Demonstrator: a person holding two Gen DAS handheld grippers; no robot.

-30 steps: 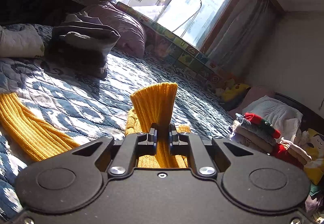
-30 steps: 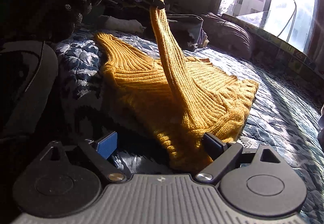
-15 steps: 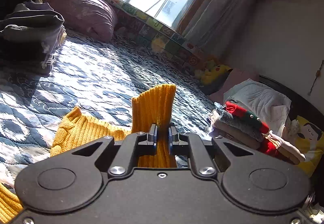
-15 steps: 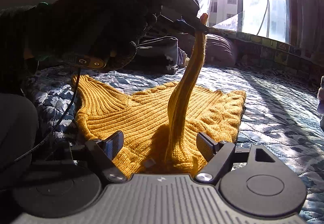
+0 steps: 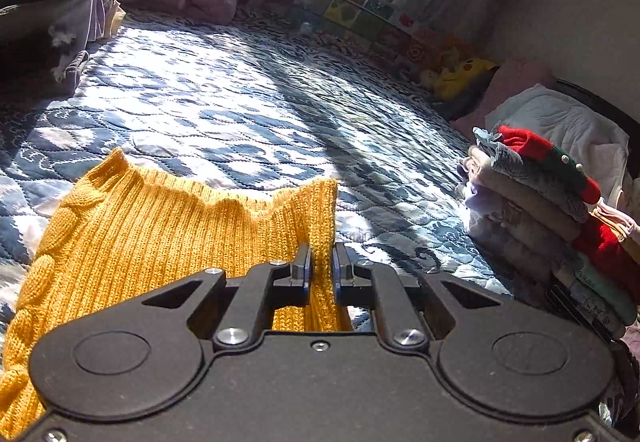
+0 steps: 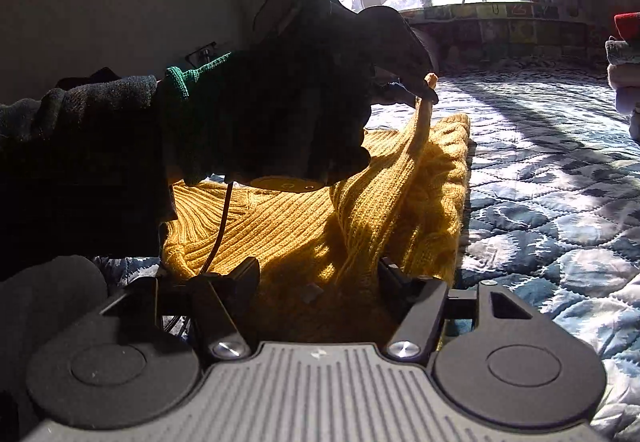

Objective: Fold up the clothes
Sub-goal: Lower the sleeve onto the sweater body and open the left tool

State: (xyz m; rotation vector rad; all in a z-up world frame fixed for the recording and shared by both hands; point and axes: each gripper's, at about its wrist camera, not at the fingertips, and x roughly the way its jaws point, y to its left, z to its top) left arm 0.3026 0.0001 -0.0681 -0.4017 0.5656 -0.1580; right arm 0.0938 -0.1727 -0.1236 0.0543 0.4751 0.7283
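on the quilted bed (image 5: 248,110), the yellow sweater (image 5: 132,242) lies spread, its sleeve cuff (image 5: 320,210) pinched between the nearly closed left gripper (image 5: 320,266), now carried lower and across the body. right gripper (image 6: 318,274) hovers wide open, holding nothing. the sleeve fold looks almost laid.

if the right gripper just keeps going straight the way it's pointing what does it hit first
Most likely the mustard-yellow ribbed knit sweater, spread on the blue patterned quilt. The open right gripper already has sweater fabric between its fingers. Beyond that is the sleeve that the left gripper holds up, though depth there is unclear.
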